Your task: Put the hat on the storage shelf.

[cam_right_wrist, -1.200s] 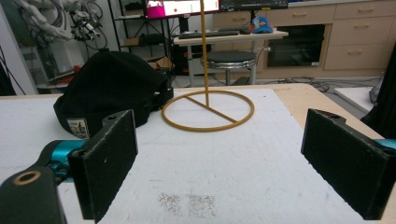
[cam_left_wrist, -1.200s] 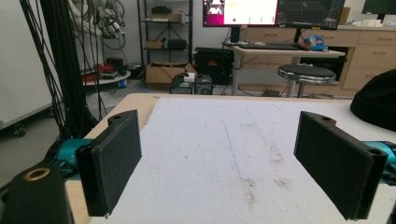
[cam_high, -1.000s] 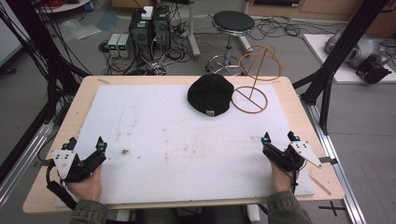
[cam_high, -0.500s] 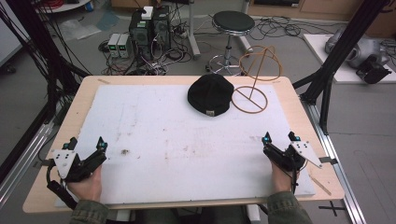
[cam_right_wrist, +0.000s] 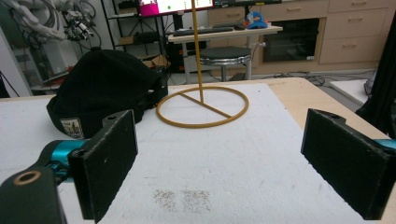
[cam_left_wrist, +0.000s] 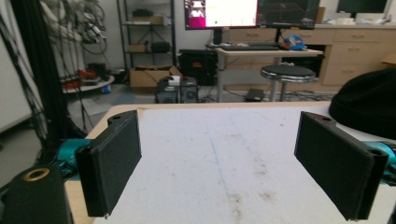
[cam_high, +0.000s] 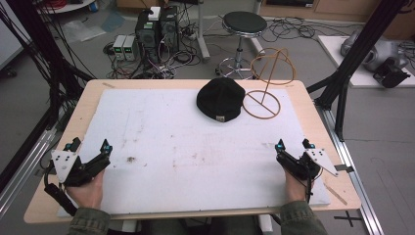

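Tabletop [cam_high: 313,105]: pale wood, covered by a white sheet [cam_high: 171,127] with faint brown stains.
Background: a round stool [cam_high: 244,22], computer boxes and cables on the floor behind.
Black cap [cam_high: 220,99]: far side of the sheet, right of centre.
Wire stand [cam_high: 262,104]: tan ring base just right of the cap, upright hoop above it.
Left gripper [cam_high: 89,148]: near left edge, held in a hand, fingers [cam_left_wrist: 109,161] wide apart, nothing between them.
Right gripper [cam_high: 293,145]: near right edge, fingers [cam_right_wrist: 107,158] wide apart, nothing between them.
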Motion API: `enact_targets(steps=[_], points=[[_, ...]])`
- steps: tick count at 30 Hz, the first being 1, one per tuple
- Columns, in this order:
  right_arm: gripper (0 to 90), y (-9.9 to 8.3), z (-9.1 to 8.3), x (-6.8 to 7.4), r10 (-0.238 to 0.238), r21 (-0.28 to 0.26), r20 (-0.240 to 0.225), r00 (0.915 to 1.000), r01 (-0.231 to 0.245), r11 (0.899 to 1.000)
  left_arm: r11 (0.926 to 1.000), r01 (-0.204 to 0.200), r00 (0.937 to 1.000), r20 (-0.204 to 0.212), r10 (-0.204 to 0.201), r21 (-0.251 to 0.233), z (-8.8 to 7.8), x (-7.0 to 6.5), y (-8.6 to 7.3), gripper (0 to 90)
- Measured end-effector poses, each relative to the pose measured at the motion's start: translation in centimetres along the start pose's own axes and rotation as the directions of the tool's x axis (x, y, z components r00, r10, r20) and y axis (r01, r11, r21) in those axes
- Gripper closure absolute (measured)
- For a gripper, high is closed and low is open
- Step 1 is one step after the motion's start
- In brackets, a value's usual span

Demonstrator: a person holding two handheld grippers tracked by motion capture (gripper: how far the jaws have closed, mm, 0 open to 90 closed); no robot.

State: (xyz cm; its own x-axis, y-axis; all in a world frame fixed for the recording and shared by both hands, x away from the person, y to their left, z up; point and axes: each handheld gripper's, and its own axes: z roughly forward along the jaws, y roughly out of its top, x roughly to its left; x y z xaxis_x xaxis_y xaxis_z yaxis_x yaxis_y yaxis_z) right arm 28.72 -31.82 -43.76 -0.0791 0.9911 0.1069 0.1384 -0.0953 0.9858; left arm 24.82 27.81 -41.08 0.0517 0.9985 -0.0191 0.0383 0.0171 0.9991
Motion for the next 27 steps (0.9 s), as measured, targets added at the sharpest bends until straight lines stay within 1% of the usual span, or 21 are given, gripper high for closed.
enact_targets(steps=[1, 3, 4, 5, 6, 7, 8, 10, 11, 12, 15, 16, 17, 18, 19, 21, 22, 23, 25, 26, 27], points=[[10.0, 0.0, 0.0, -0.1, 0.008, 0.004, -0.002, 1.0, -0.008, 1.0, 0.9999, 0.008, 0.9998, 0.016, -0.009, 0.009, 0.3, 0.1, 0.4, 15.0], [10.0, 0.0, 0.0, -0.1, 0.012, 0.004, -0.004, 0.9999, -0.012, 1.0, 0.9998, 0.009, 0.9997, 0.023, -0.01, 0.016, 0.6, 0.1, 0.6, 15.0], [10.0, 0.0, 0.0, 0.1, 0.003, 0.006, -0.009, 1.0, -0.003, 1.0, 0.9998, 0.008, 0.9996, 0.026, -0.008, 0.017, 0.9, 0.1, 0.9, 15.0], [10.0, 0.0, 0.0, 0.1, 0.0, 0.008, -0.008, 1.0, 0.0, 1.0, 0.9997, -0.004, 0.9995, 0.031, 0.003, 0.023, 1.2, 0.2, 1.4, 15.0], [10.0, -0.1, 0.0, 0.2, -0.001, 0.011, -0.013, 0.9999, 0.001, 1.0, 0.9997, -0.004, 0.9995, 0.031, 0.003, 0.023, 1.2, 0.2, 1.4, 15.0], [10.0, -0.1, 0.0, 0.2, -0.012, 0.008, -0.015, 0.9998, 0.012, 1.0, 0.9996, -0.014, 0.9993, 0.036, 0.013, 0.024, 1.5, 0.1, 1.8, 15.0], [10.1, -0.1, 0.0, 0.3, -0.005, 0.014, -0.016, 0.9999, 0.005, 1.0, 0.999, -0.023, 0.9982, 0.056, 0.02, 0.04, 2.0, 0.1, 2.4, 15.0], [10.1, 0.0, 0.0, 0.4, -0.011, 0.011, -0.016, 0.9998, 0.011, 1.0, 0.9978, -0.024, 0.9961, 0.086, 0.019, 0.062, 2.5, 0.0, 3.3, 15.0], [10.1, 0.0, 0.0, 0.4, -0.014, 0.009, -0.02, 0.9997, 0.014, 1.0, 0.9978, -0.024, 0.9961, 0.086, 0.019, 0.062, 2.5, 0.0, 3.3, 15.0], [10.0, 0.0, -0.1, 0.4, -0.017, 0.008, -0.018, 0.9997, 0.017, 1.0, 0.9974, -0.025, 0.9949, 0.099, 0.018, 0.068, 2.8, -0.1, 3.7, 15.0], [10.0, 0.0, -0.1, 0.6, -0.016, 0.01, -0.02, 0.9997, 0.016, 1.0, 0.9946, -0.044, 0.9902, 0.136, 0.031, 0.094, 4.0, -0.4, 5.1, 15.0], [10.1, 0.0, 0.0, 0.6, -0.026, 0.009, -0.02, 0.9995, 0.026, 1.0, 0.9937, -0.046, 0.9884, 0.149, 0.03, 0.103, 4.7, -0.5, 5.8, 15.0], [10.1, 0.0, 0.0, 0.6, -0.026, 0.009, -0.02, 0.9995, 0.026, 1.0, 0.9937, -0.046, 0.9884, 0.149, 0.03, 0.103, 4.7, -0.5, 5.8, 15.0], [10.1, 0.0, -0.1, 0.7, -0.022, 0.01, -0.02, 0.9995, 0.023, 1.0, 0.9927, -0.054, 0.9875, 0.153, 0.037, 0.108, 5.5, -0.8, 6.6, 15.1], [10.0, 0.0, -0.1, 0.7, -0.028, 0.009, -0.023, 0.9993, 0.029, 1.0, 0.9927, -0.054, 0.9875, 0.153, 0.037, 0.108, 5.5, -0.8, 6.6, 15.1], [10.0, 0.0, 0.0, 0.8, -0.036, 0.009, -0.023, 0.9991, 0.036, 0.999, 0.9925, -0.059, 0.9885, 0.145, 0.043, 0.107, 6.6, -1.2, 7.3, 15.1], [10.0, 0.0, 0.0, 0.8, -0.038, 0.009, -0.022, 0.999, 0.038, 0.999, 0.9904, -0.072, 0.9883, 0.143, 0.055, 0.118, 7.5, -1.5, 7.8, 15.1], [10.0, 0.0, 0.0, 0.8, -0.04, 0.008, -0.021, 0.999, 0.04, 0.999, 0.9904, -0.072, 0.9883, 0.143, 0.055, 0.118, 7.5, -1.5, 7.8, 15.2], [10.0, 0.1, 0.0, 0.8, -0.039, 0.006, -0.021, 0.999, 0.039, 0.999, 0.9861, -0.095, 0.9846, 0.159, 0.073, 0.136, 9.1, -2.1, 8.5, 15.4], [10.0, 0.1, 0.0, 0.8, -0.039, 0.006, -0.021, 0.999, 0.039, 0.999, 0.9861, -0.095, 0.9846, 0.159, 0.073, 0.136, 9.1, -2.1, 8.5, 15.5], [10.0, 0.1, 0.0, 0.8, -0.038, 0.007, -0.021, 0.9991, 0.038, 0.999, 0.9863, -0.091, 0.983, 0.171, 0.067, 0.137, 9.7, -2.5, 8.7, 15.6]])
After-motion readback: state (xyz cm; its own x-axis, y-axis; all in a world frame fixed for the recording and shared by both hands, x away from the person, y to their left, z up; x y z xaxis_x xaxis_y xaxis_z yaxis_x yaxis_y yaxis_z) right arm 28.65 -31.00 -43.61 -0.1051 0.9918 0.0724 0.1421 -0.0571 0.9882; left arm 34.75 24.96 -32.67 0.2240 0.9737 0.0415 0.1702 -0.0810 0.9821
